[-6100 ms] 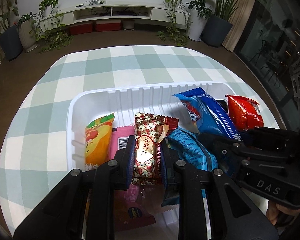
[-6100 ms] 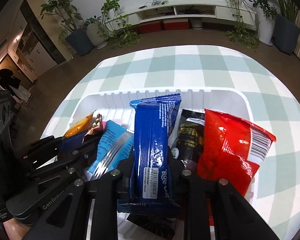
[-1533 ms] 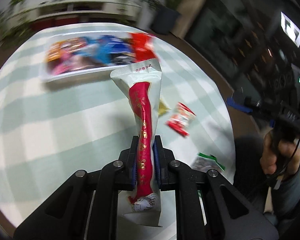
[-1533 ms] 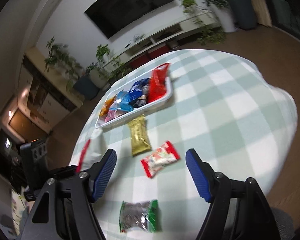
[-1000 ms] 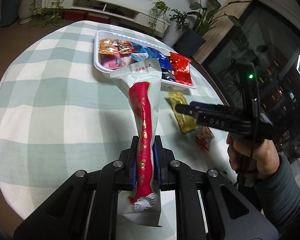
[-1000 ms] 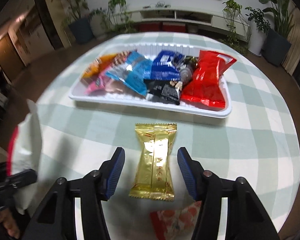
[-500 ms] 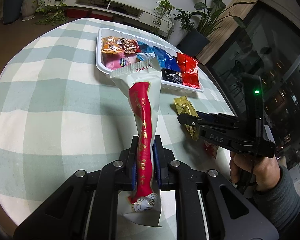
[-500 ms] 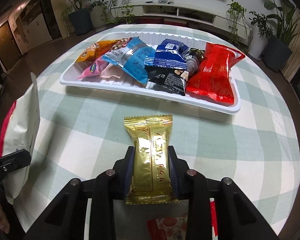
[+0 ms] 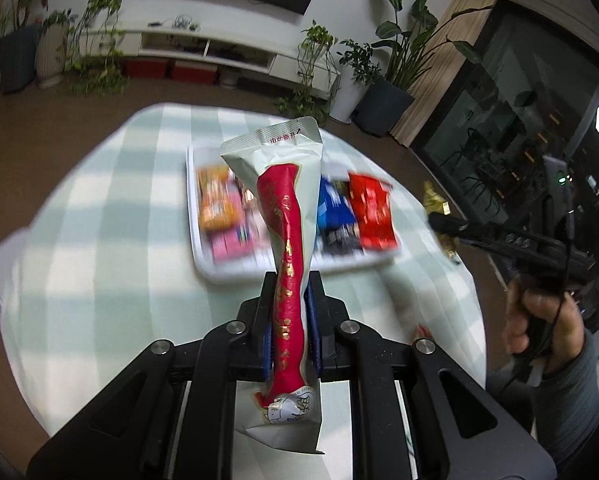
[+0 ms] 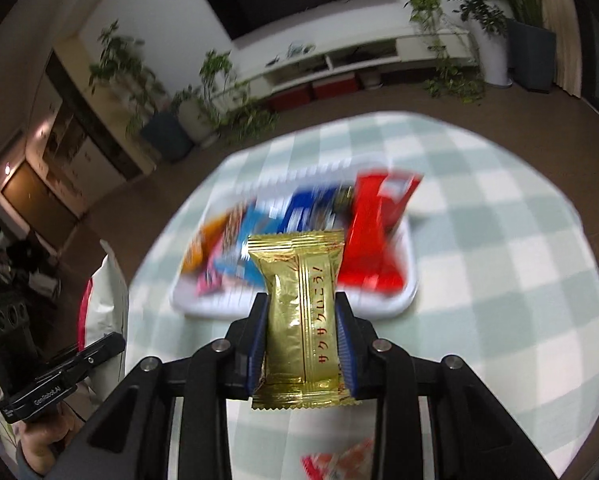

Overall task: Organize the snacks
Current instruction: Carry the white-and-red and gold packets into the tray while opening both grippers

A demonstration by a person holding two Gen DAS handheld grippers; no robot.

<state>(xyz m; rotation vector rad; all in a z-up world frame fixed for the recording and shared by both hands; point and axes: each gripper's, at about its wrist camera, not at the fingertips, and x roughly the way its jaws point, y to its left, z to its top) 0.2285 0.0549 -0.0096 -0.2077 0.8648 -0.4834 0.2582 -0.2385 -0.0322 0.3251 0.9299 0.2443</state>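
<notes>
A round table (image 10: 499,240) covered in a green-and-white checked cloth (image 9: 111,216) carries a white tray (image 10: 405,300) of blurred snack packets near its far side, and a red-and-white packet (image 10: 339,460) at its near edge.

A tall white packet with a red stripe (image 9: 289,240) stood upright, clamped at its lower part. A gold wrapped snack (image 10: 302,308) with red lettering was held lengthwise, off the cloth. Beyond both, a white tray (image 10: 403,300) on the checked tablecloth held blurred orange, pink, blue and red packets.
</notes>
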